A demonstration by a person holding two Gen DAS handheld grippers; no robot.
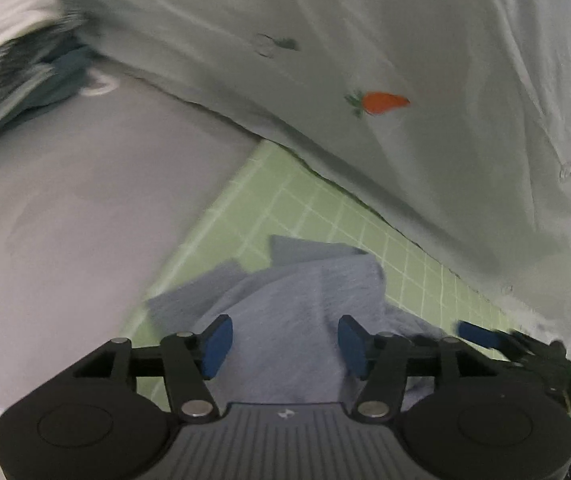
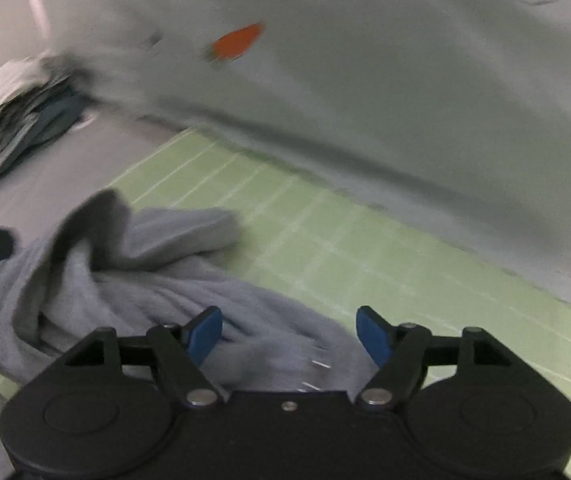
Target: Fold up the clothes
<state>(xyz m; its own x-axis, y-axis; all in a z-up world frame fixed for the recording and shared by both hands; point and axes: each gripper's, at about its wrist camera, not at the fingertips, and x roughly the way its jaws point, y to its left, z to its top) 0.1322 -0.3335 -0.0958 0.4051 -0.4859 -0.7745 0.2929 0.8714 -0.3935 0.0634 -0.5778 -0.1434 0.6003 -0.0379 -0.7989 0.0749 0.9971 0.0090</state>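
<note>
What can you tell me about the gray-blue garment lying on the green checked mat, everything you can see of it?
The gray-blue garment is a soft, fleecy-looking knit, unfolded and bunched into rope-like creases, with one flap standing up and showing a darker inner side. It lies on the green checked mat, its left part spilling toward the gray surface. Both grippers, left and right, are open right over it with cloth between the fingers, gripping nothing. Blur hides any sleeves, collar or label.

Looks like a home bedroom or laundry corner: ahead of the claw, pale sheet (image 1: 365, 60) with carrot print (image 1: 381, 102); green grid-lined mat (image 2: 325, 248) beneath it; heap of folded clothes (image 1: 13, 80) far left on grey surface (image 1: 65, 220)
</note>
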